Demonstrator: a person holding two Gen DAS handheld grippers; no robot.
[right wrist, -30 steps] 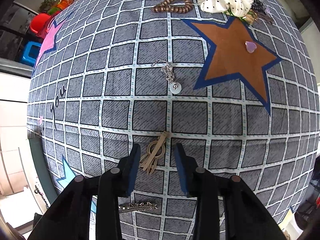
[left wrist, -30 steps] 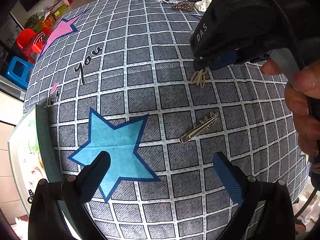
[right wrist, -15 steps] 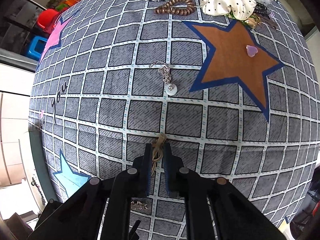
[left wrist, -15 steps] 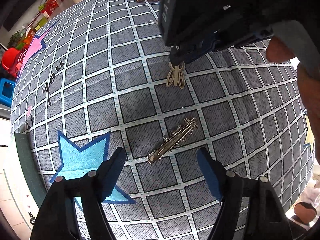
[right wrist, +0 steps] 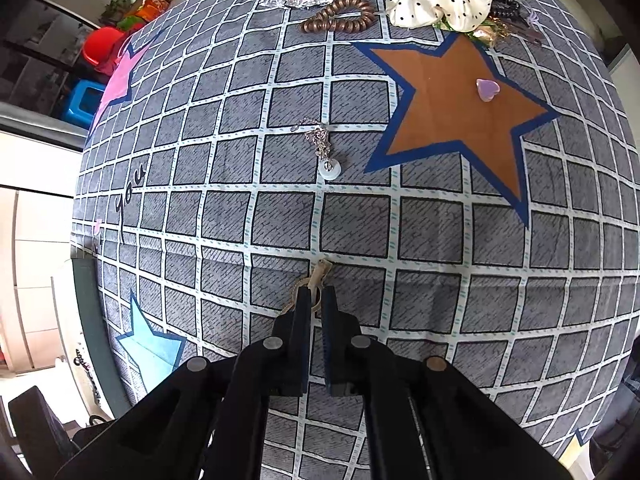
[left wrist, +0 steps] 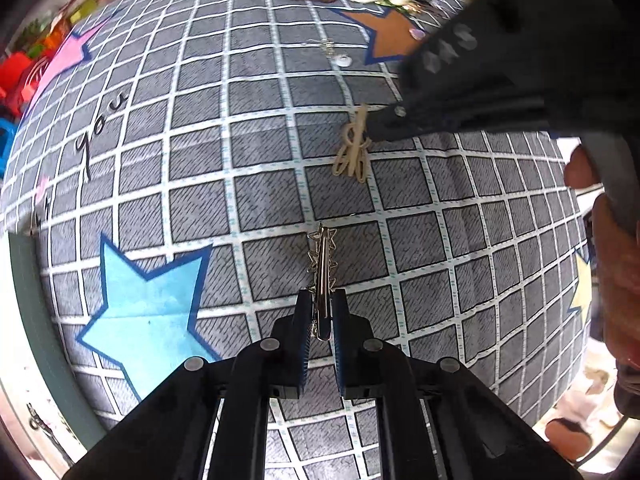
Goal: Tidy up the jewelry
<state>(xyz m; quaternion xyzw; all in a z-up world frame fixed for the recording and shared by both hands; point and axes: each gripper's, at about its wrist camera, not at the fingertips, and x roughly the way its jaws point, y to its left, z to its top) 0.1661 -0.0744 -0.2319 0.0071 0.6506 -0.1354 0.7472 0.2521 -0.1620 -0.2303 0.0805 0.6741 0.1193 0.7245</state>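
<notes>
Both clips now clamped; beige clip (right wrist: 316, 280) half hidden by right hand-held gripper (right wrist: 316, 300).

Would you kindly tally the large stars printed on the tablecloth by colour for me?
Pink star: 1
Light blue star: 1
Orange star: 1
Yellow star, only partly in view at the edge: 1
Total: 4

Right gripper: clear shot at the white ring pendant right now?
Probably not yet: the right gripper is shut on the beige clip. The cloth up to the white ring pendant lies bare.
</notes>
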